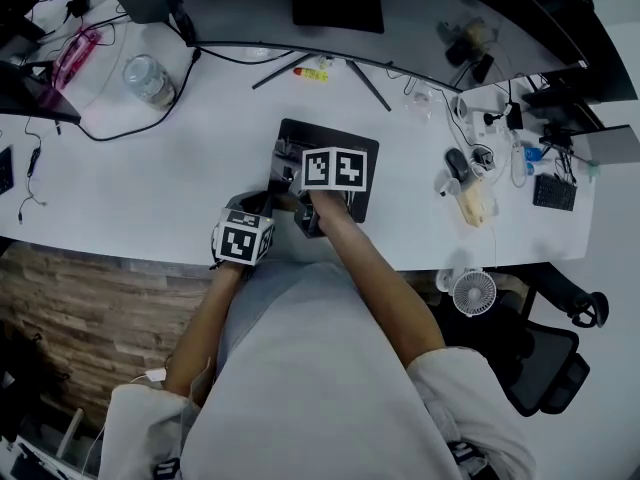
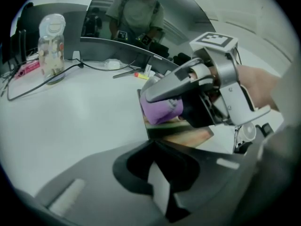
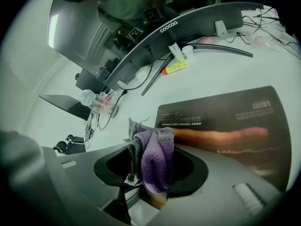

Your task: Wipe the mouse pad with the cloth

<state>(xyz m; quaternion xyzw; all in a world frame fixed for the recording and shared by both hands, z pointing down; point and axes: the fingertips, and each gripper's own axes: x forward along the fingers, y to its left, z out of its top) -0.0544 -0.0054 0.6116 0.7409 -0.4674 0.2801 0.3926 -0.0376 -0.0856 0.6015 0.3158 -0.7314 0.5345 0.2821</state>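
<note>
The black mouse pad (image 1: 300, 138) lies on the white desk in front of the monitor, with print along one edge (image 3: 225, 117). My right gripper (image 1: 300, 173) is over the pad's left part and is shut on a bunched purple and grey cloth (image 3: 157, 159). The cloth hangs from its jaws down to the pad. In the left gripper view the same cloth (image 2: 162, 111) shows under the right gripper (image 2: 164, 102). My left gripper (image 1: 262, 204) sits at the pad's near-left corner. Its dark jaws (image 2: 151, 161) meet at the tips with nothing seen between them.
A curved monitor (image 3: 188, 22) on V-shaped legs (image 1: 360, 78) stands behind the pad. A clear jar (image 1: 148, 78) and a black cable (image 1: 120, 133) are at the left, a yellow tube (image 1: 312, 73) by the stand. A mouse (image 1: 457, 163), gadgets and a small fan (image 1: 472, 290) crowd the right.
</note>
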